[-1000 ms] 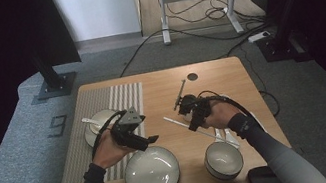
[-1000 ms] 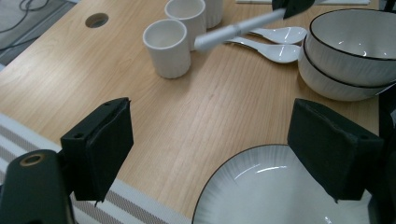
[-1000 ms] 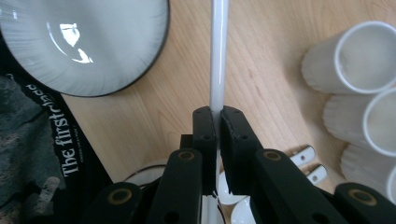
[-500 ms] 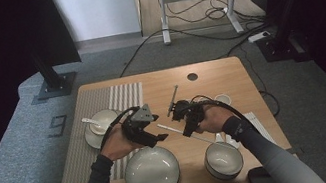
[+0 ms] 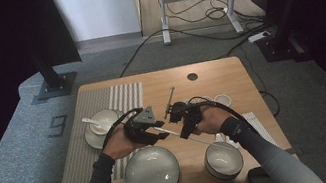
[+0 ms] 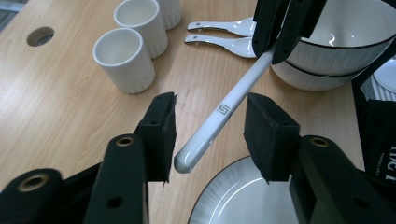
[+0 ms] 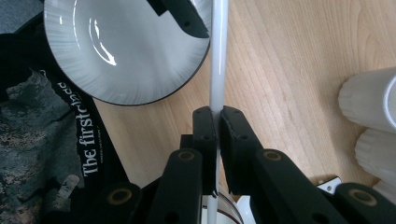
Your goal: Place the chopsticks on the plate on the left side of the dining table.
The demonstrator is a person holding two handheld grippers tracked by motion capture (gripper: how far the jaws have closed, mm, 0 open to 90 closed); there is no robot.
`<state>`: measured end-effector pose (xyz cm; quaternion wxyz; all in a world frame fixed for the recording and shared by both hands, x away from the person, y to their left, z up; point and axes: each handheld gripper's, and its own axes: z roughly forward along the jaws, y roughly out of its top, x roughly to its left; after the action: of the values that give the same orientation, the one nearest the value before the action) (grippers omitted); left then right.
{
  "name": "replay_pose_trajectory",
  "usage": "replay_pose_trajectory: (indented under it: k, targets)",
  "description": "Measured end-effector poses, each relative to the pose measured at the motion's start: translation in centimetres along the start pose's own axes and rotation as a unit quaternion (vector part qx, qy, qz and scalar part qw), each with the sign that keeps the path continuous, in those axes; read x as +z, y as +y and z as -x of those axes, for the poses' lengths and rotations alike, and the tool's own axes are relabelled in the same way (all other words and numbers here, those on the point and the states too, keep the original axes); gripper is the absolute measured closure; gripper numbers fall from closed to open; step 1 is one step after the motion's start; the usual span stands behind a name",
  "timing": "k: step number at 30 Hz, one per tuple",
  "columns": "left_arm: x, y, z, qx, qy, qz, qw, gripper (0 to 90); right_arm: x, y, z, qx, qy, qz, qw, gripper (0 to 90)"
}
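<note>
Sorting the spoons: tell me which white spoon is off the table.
The long-handled white spoon, clamped in the right claw, its handle end between the open left claw. The two short spoons lie on the table.

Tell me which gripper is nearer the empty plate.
Left. The left gripper hangs just above the plate rim; the right gripper, clamping the white stick, sits farther right.

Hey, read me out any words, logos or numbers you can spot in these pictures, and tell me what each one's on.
"The firstclass", cut off at the end: white letters on the black fabric left of the right claw.
A small square logo mark, no letters: on the white stick between the left claw's open jaws.
"9", maybe: a mark on the grey carpet left of the table.
White letters on the black item: cut off, unreadable.
</note>
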<state>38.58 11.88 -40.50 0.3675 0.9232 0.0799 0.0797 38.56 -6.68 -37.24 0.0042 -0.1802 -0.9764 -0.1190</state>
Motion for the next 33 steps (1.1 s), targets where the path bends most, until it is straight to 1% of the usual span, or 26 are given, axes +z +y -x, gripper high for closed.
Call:
replay_pose_trajectory:
  k: [15,21,23,30,33]
  targets:
    - [-0.4,-0.5,-0.5,-0.003,-0.030,0.016,0.9994,61.6,0.0,0.0,-0.1,-0.012,-0.001,-0.001,0.9999,84.7]
    - [-0.6,-0.6,-0.6,-0.006,-0.040,0.025,0.9989,65.0,0.0,0.1,-0.2,-0.018,-0.006,-0.003,0.9998,84.3]
    - [-0.7,-0.6,-0.6,-0.006,-0.044,0.024,0.9987,66.0,0.0,0.1,-0.2,-0.020,-0.007,-0.004,0.9998,84.3]
    - [-1.1,-1.0,-0.9,-0.017,-0.074,0.044,0.9962,71.5,0.0,0.1,-0.3,-0.026,-0.008,-0.003,0.9996,83.1]
    - [-1.3,-1.1,-1.1,-0.021,-0.089,0.054,0.9944,74.2,0.1,0.1,-0.3,-0.028,-0.008,-0.004,0.9996,82.5]
